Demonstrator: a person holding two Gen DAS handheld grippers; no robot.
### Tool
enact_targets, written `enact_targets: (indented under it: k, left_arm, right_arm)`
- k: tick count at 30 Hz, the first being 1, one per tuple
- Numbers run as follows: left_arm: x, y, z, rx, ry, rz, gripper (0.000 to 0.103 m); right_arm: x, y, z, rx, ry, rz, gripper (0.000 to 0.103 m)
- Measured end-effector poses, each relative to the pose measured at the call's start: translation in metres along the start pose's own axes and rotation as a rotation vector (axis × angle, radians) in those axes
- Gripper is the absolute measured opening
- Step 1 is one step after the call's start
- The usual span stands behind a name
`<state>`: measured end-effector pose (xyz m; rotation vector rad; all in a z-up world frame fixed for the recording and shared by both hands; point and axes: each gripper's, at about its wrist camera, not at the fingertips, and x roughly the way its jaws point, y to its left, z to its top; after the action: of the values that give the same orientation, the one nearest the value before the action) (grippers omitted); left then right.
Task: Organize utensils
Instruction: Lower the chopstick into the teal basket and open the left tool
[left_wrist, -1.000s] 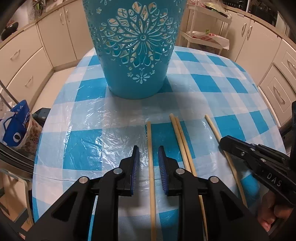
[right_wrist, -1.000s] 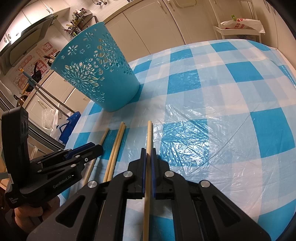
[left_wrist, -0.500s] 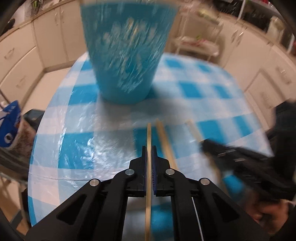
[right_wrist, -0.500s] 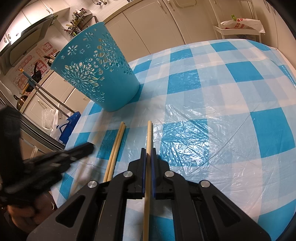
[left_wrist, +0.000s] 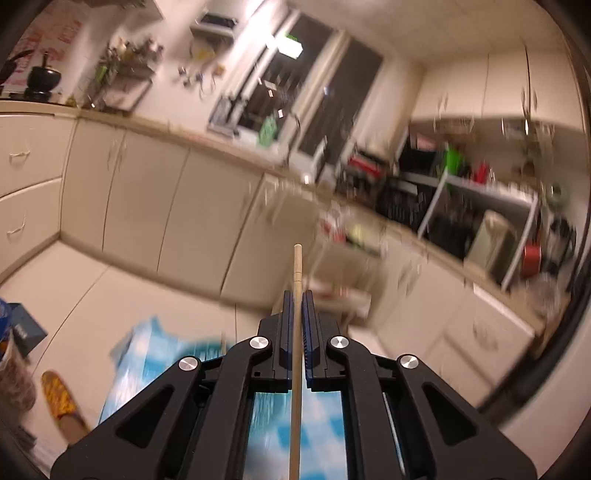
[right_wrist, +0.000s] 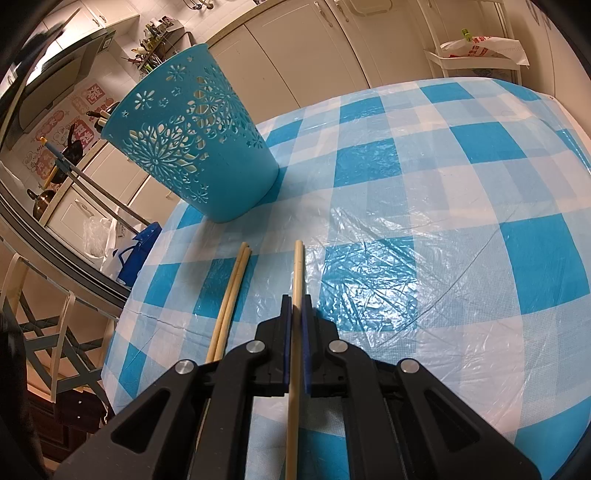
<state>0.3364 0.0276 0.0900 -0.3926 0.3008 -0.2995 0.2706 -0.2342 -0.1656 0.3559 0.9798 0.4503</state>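
- Two black hand-held grippers with blue finger pads are recorded, one per wrist view.
- Left gripper (left_wrist: 296, 295): jaws are clenched on a thin pale wooden chopstick (left_wrist: 296, 266), which is held raised and pointed at the blurred kitchen; its tip projects past the fingertips, and its shaft runs back between the arms of the tool.
- Blue-and-white checked tablecloth (left_wrist: 147, 362): only a blurred strip is seen low in the left view, beneath the left gripper.
- Cream kitchen cabinets (left_wrist: 147, 192): these are ranged behind the raised chopstick; the countertop above them is smeared by blur.
- Right gripper (right_wrist: 293, 301): jaws are closed upon a second pale wooden chopstick (right_wrist: 297, 269), which is kept low over the cloth, its tip directed toward the far side of the table. Whether it touches the cloth cannot be told.
- Pair of pale wooden chopsticks (right_wrist: 232, 291): these are laid side by side, touching, flat on the plastic-covered checked cloth (right_wrist: 443, 184), just to the left of the right gripper's chopstick.
- Turquoise plastic basket with cut-out flower pattern (right_wrist: 192, 136): it is stood upright on the cloth, beyond the loose pair and to the left. Its contents cannot be made out.
- White wire rack holding a plastic bag (right_wrist: 480, 51): it is placed past the table's far edge.
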Motion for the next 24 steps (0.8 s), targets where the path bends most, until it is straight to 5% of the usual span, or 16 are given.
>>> enact_targets:
  k: [10,24]
  left_arm:
    - [0.071,0.010,-0.006,0.009,-0.166,0.233,0.004]
    - [0.076,0.015,-0.053,0.128,0.019,0.369,0.004]
  right_arm:
    - [0.000,-0.001,-0.001,0.006,0.002,0.009,0.006]
    - [0.000,-0.003,0.000,0.011,0.004,0.017,0.006]
